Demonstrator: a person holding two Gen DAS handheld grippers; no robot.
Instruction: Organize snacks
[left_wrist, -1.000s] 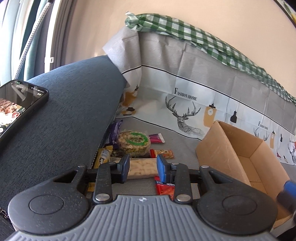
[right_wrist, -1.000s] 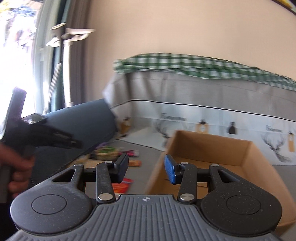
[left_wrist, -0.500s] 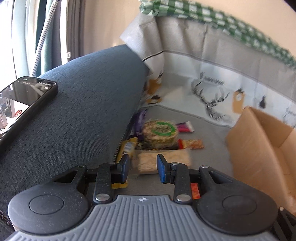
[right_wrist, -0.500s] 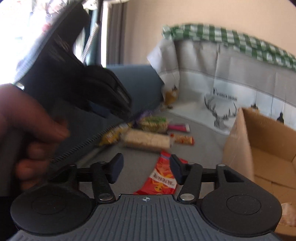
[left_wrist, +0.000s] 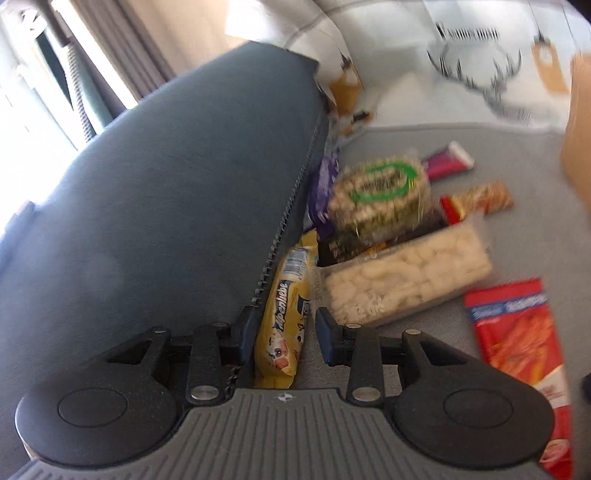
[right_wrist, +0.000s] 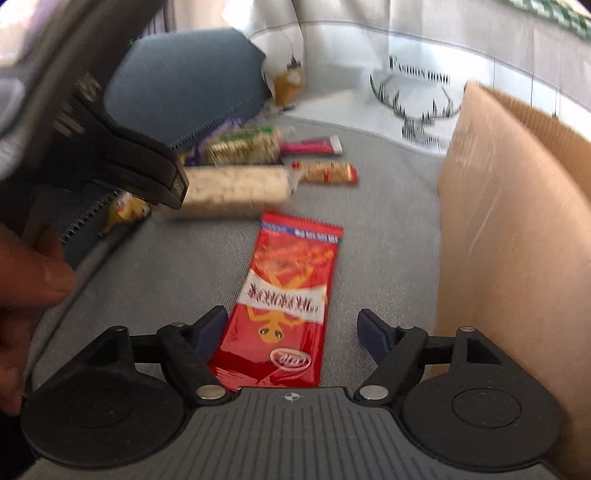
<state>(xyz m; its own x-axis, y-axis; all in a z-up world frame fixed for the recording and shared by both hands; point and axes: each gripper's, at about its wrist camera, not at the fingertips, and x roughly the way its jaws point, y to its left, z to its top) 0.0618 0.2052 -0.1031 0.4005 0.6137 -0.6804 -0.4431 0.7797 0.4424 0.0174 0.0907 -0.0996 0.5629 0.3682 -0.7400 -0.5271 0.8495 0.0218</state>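
My left gripper (left_wrist: 284, 334) stands parted around the yellow snack bar (left_wrist: 286, 314) at the cushion's left edge, pads not pressing. My right gripper (right_wrist: 291, 330), jaws just widening, brackets the red packet (right_wrist: 286, 295) ungripped.

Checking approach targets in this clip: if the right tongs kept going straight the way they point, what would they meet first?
Most likely the red snack packet. It lies flat on the grey cushion between the open pads of the right tongs, which have just been opening. Depth is unclear; no contact shows.

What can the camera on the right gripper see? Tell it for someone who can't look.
The right gripper, jaws wide open, hangs over a red snack packet lying on a grey sofa seat. A cardboard box stands to its right; more snacks lie behind.
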